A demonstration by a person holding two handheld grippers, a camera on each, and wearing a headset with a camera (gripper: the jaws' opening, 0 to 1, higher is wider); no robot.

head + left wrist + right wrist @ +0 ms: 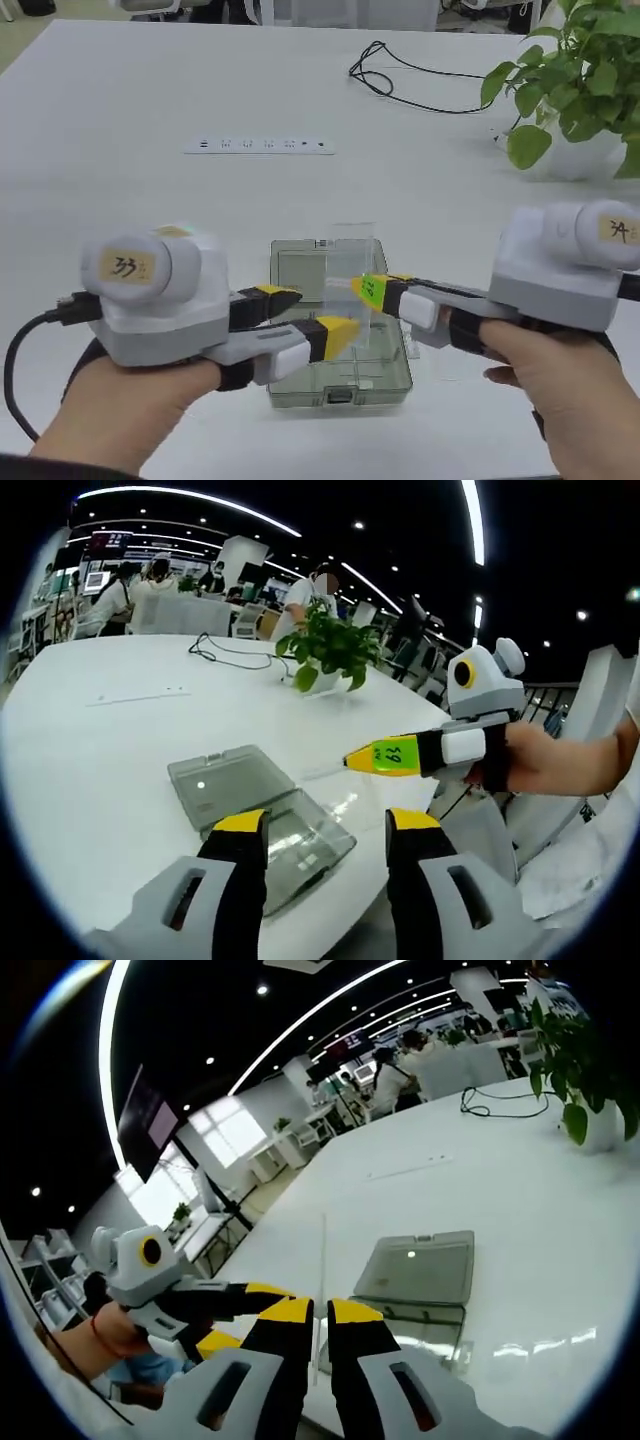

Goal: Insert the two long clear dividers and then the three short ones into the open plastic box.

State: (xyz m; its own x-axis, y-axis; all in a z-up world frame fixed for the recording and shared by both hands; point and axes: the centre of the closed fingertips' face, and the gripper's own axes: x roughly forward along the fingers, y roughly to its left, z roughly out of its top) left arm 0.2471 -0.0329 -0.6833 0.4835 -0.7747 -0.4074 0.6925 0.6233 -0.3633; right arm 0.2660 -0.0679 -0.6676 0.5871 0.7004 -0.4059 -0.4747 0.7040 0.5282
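Nearest the person, at the near-left side of the open plastic box [388, 386], the left gripper [302, 315] is hovering with its jaws standing wide apart and nothing between them. In the left gripper view that gap is framing the box's near corner. From the box's right side the right gripper [372, 290] is reaching in over the base, its jaws pinched almost together on a clear divider [350, 262]. The right gripper view is showing that sheet edge-on, as a thin line rising from between the jaw tips.

The divider is standing upright over the middle of the box with its long edge pointing up. I cannot tell whether its lower edge is touching the floor of the box, or whether it is a long or a short piece. The box is lying straight below the held sheet, so the coming move is looking like a plain downward push into a slot. The right gripper is carrying that work, and the left is near enough to steady the wall.

The lid [300, 262] is lying open behind the base. Farther beyond the box, on the white table [120, 200], a power strip [258, 146] is lying crosswise. Past it a black cable [400, 85] is curling, and to the box's far right a potted plant [575, 90] is standing.
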